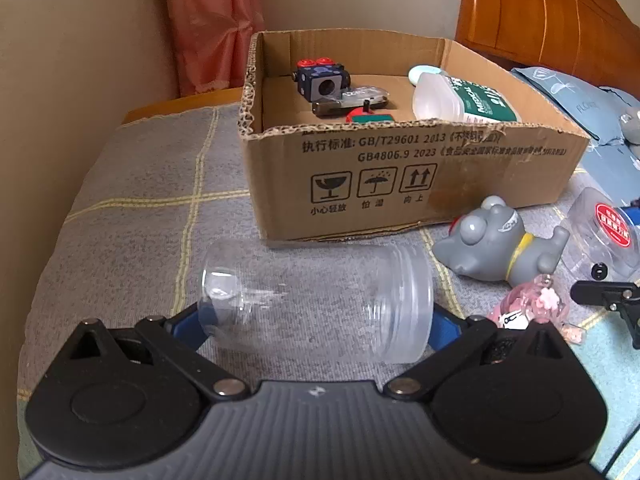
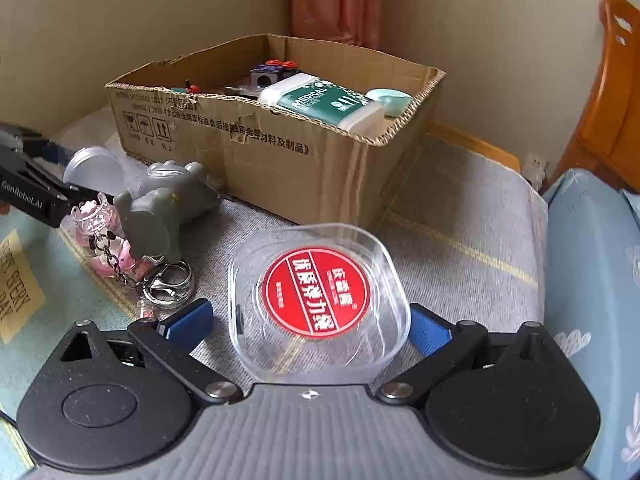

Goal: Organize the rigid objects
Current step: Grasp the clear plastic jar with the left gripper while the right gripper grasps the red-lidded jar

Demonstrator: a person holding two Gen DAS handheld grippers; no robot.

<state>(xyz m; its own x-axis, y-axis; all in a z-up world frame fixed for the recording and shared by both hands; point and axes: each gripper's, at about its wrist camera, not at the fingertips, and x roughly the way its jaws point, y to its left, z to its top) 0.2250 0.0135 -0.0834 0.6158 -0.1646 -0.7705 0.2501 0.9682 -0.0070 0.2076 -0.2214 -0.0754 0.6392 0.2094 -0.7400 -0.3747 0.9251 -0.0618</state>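
Note:
In the left wrist view a clear plastic jar (image 1: 320,300) lies sideways across my left gripper (image 1: 318,322), whose blue fingers (image 1: 442,326) press on both of its ends. The jar's pale lid (image 2: 94,166) shows at the left of the right wrist view. My right gripper (image 2: 310,324) stands open around a clear square box with a red label (image 2: 316,292); its left finger (image 2: 192,320) is a little apart from the box. Behind both stands an open cardboard box (image 1: 400,168) (image 2: 280,148), which holds a dark cube toy (image 1: 322,80), a green-and-white bottle (image 2: 320,102) and other small items.
A grey toy figure (image 1: 496,244) (image 2: 160,204) and a pink keychain charm (image 1: 532,308) (image 2: 104,240) lie on the grey checked bedcover (image 1: 140,200) between the grippers. A blue pillow (image 2: 592,260) is at the right, a wooden headboard (image 1: 560,12) behind, and a wall close on the left.

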